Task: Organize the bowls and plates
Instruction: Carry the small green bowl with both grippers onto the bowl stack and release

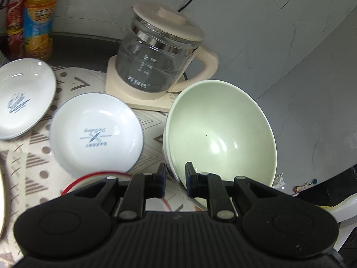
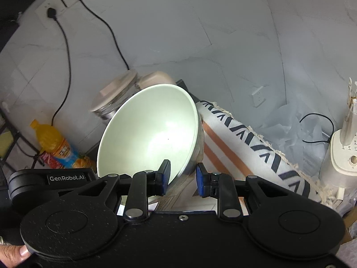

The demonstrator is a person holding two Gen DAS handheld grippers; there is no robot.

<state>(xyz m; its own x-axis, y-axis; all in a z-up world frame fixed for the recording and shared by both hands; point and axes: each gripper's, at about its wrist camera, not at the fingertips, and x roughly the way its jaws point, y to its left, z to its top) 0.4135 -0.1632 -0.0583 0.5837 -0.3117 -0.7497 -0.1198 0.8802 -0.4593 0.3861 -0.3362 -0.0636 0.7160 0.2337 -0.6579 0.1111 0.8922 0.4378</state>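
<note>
Both grippers are angled downward, each clamped on the rim of one pale green bowl (image 1: pixel 221 131). In the left wrist view the left gripper (image 1: pixel 176 174) sits at bottom centre, jaws nearly closed, rim pinched between the pads, bowl tilted with its inside facing the camera. In the right wrist view the right gripper (image 2: pixel 183 174) is seen low centre, jaws narrowly apart, gripping the same bowl's (image 2: pixel 151 134) opposite rim edge; a fingertip (image 2: pixel 13 253) of the person is visible at lower left of that frame.

Grey marbled wall tiles fill the upper part of both views. A patterned cloth (image 1: pixel 29 165) covers the counter in the lower left of the left wrist view. Two wall sockets with black plugs and cords are seen at the upper left of the right wrist view.

A glass kettle (image 1: pixel 160 60) with beige lid and base stands upper centre, behind the bowl. Two white plates lie on the cloth: one with blue print (image 1: pixel 96 134) left of centre, another (image 1: pixel 22 98) at the left edge. An orange drink bottle (image 1: pixel 40 17) stands at the upper left.

The bowl is glossy, green inside, with one tiny dark speck near its centre.
</note>
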